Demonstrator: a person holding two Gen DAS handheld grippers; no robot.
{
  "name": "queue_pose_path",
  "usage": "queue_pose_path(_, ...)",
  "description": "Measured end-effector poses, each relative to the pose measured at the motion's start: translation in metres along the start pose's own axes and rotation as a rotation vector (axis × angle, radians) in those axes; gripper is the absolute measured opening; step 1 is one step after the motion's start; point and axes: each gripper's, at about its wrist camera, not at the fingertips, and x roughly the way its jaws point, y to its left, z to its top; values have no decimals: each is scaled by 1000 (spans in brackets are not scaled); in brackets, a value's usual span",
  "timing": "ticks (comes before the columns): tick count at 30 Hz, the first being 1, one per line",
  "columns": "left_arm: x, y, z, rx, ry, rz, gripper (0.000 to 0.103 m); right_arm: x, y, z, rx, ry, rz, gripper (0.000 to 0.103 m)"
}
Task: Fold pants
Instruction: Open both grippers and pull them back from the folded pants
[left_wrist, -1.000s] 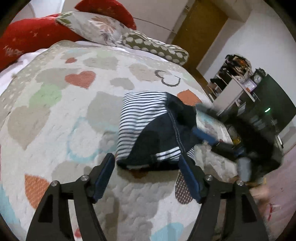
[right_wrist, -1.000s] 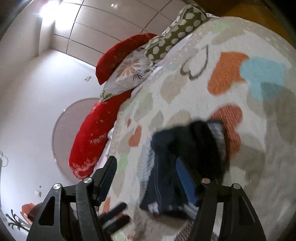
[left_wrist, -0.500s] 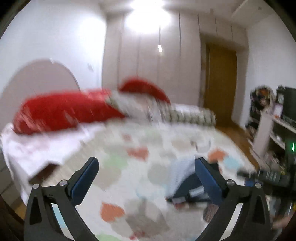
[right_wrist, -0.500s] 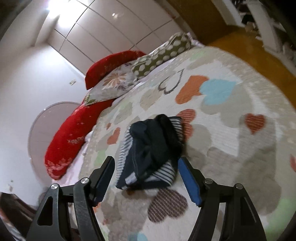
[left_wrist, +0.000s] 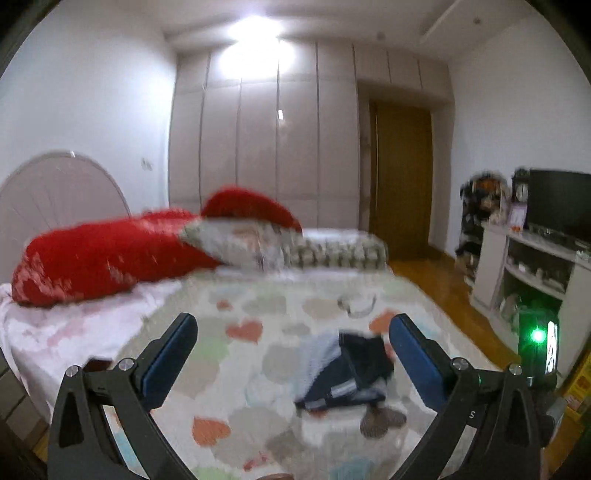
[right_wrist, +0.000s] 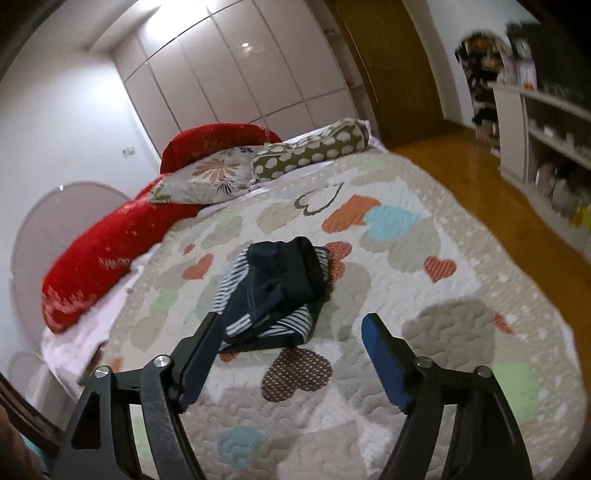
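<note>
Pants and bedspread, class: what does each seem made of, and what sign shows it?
Pants: soft matte knit, probably cotton; they slump in limp folds, navy with pale stitching and striped panels. Bedspread: quilted padded fabric; puffy stitched ridges cross the heart patches.

From my left wrist view, the folded navy-and-striped pants (left_wrist: 341, 376) and red pillows (left_wrist: 110, 254) smear into motion blur; shelf clutter (right_wrist: 557, 184) stays unreadable.

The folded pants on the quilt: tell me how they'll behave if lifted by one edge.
The pants look soft and layered, so they would likely droop and unfold. They seem light, and would probably drag rather than slide on the textured quilt.
</note>
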Motion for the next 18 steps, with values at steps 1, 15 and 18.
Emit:
queue_pose_path(1, 11, 0, -5, -6, 57, 4, 103, 1, 1, -2, -13, 6, -13, 83)
queue_pose_path(15, 65, -6, -62, -13, 351, 11, 103, 44, -6, -41, -15, 190, -90, 83)
queue_pose_path(18, 64, -9, -62, -1, 351, 7, 103, 44, -7, -42, -13, 192, -99, 83)
